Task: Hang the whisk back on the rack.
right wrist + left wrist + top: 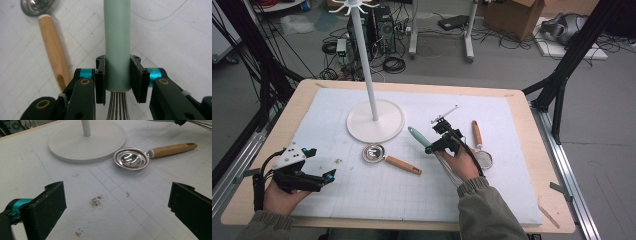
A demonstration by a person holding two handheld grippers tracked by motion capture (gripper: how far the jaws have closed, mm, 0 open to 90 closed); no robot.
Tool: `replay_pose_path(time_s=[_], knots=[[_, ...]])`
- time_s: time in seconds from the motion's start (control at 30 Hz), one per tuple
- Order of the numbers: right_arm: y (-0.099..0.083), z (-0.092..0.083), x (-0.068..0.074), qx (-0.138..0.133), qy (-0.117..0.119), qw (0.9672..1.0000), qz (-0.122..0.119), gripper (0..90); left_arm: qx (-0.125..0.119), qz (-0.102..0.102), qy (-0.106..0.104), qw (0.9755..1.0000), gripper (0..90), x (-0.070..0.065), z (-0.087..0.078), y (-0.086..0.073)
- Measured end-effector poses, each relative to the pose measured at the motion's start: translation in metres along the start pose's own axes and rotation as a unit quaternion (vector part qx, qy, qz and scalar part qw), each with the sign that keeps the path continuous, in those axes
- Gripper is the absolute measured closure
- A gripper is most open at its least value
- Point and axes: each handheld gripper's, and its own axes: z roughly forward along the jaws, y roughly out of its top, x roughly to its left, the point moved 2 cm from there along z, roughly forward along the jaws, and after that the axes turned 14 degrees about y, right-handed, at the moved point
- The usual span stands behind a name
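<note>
Wooden surface (532,150) with white foam mat (362,195) carried white peg stand with round base (375,121) near far edge, pegs empty. Right tool (117,77) was clamped on mint-green handle of wire whisk (117,37), held near mat centre, handle toward stand; likely bound for hanging, lift not finished. Left tool (117,205) rested wide open, empty, at near left corner. Steel egg separator with wooden handle (132,158) lay by base, wooden-handled strainer (478,142) toward right edge; both left to handle.
</note>
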Motion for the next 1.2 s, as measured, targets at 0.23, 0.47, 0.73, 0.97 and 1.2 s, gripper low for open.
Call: replay_pose_path(time_s=[0.23, 0.47, 0.73, 0.97, 1.2], knots=[[-0.002, -0.015, 0.009, -0.031, 0.023, 0.9991, -0.016, 69.3, -0.002, 0.000, -0.008, 1.0000, 1.8, -0.001, 0.001, 0.002], [-0.006, -0.025, 0.020, -0.050, 0.045, 0.9972, -0.034, 69.3, -0.004, -0.001, -0.024, 0.9997, 2.2, -0.006, 0.005, 0.008], [-0.013, -0.033, 0.030, -0.068, 0.068, 0.9942, -0.047, 69.3, -0.008, 0.000, -0.046, 0.9989, 2.7, -0.015, 0.008, 0.018], [-0.019, -0.040, 0.044, -0.093, 0.089, 0.9892, -0.071, 69.3, -0.014, 0.004, -0.072, 0.9973, 4.0, -0.028, 0.010, 0.030], [-0.022, -0.040, 0.059, -0.122, 0.106, 0.9811, -0.106, 69.3, -0.020, 0.011, -0.103, 0.9944, 4.0, -0.044, 0.018, 0.047]])
